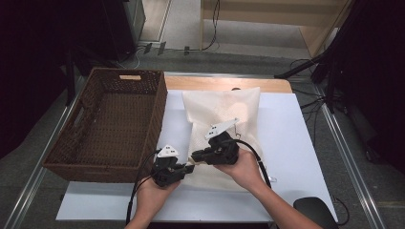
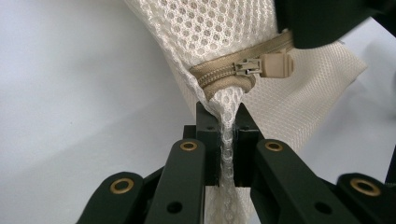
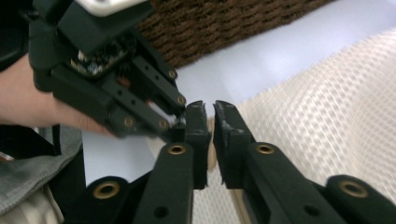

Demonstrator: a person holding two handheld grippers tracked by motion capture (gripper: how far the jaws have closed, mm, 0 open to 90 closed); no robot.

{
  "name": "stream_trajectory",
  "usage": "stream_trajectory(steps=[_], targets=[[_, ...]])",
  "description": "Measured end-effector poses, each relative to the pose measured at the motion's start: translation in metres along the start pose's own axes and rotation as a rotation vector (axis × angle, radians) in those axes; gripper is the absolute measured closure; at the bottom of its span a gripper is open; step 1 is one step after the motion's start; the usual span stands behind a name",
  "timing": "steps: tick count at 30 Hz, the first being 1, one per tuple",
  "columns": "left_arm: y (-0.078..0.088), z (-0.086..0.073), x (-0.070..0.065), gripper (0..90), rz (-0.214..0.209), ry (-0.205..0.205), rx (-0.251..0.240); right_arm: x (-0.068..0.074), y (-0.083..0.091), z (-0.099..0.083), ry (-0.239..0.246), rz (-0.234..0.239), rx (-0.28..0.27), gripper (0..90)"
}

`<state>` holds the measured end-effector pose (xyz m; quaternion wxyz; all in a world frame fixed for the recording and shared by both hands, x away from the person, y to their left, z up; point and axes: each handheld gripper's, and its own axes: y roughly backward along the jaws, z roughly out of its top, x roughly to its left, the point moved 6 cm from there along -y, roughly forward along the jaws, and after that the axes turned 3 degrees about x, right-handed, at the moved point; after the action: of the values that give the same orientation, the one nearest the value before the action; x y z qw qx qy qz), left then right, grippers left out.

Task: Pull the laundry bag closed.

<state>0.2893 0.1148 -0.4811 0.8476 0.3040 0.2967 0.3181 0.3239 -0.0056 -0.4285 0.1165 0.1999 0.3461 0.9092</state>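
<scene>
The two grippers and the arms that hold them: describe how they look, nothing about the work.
Both the left gripper and the right gripper are black, with two flat jaws on linked bars set with brass-coloured rivets. Each bears a pale three-cornered plate on top and trails a black cable. The forearms are bare, with no sleeves showing.

Both my grippers low & close together, tips nearly meeting.
L gripper jaws clamped on mesh bag corner; R gripper jaws w/ narrow gap, pointing at L; both hands gripping from below.
</scene>
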Motion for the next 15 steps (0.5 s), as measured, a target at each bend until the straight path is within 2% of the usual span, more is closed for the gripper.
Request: stream_trajectory(steps=[8, 15], targets=[[0.0, 0.002, 0.0, 85.4, 0.005, 0.001, -0.002, 0.002, 0.012, -0.023, -0.044, 0.005, 0.003, 78.5], [0.001, 0.005, 0.0, 85.4, 0.004, -0.003, -0.009, 0.001, 0.007, -0.034, -0.077, 0.01, 0.018, 74.3]])
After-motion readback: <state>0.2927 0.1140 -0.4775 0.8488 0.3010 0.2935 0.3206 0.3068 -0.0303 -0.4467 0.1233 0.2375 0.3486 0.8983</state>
